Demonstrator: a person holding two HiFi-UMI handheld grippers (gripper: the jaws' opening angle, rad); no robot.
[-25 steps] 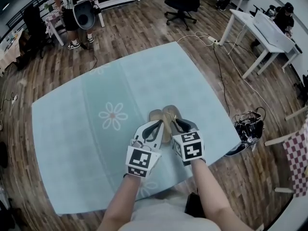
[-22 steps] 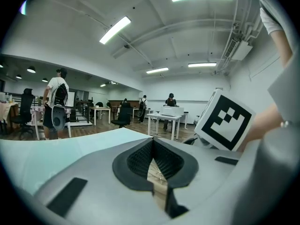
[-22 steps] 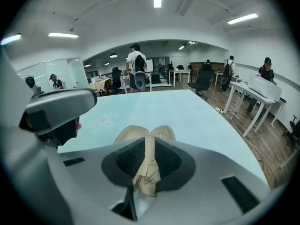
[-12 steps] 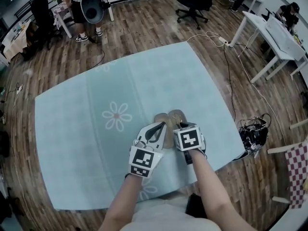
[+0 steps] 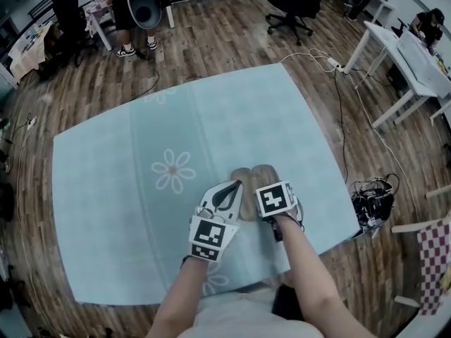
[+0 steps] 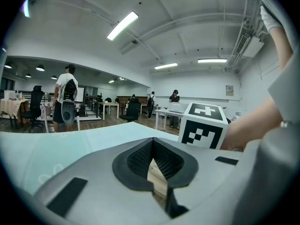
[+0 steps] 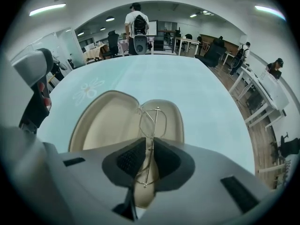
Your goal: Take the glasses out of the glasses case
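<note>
Right gripper is clenched on the glasses, the thin wire frame running upright between its two ribbed pads and rising clear above their tips. Left gripper is closed down to a narrow slit, with a tan strip of the glasses case standing between its pads, and its tip sits at the case's left side. Table is covered by a pale blue cloth printed with a white flower. Most of that cloth lies bare to the left of and beyond the work. The near edge and the right-hand edge are the closer ones, and the case lies in the near right part, inside both. Wooden floor surrounds the table, with an office chair and a white desk well apart from it and a cable trailing past the right corner. The case lies open and flat, two rounded beige halves side by side, their inner faces up. The glasses are a pale metal wire frame. One rounded rim shows above the jaws over the right half, and a thin straight wire runs down through the gap.
</note>
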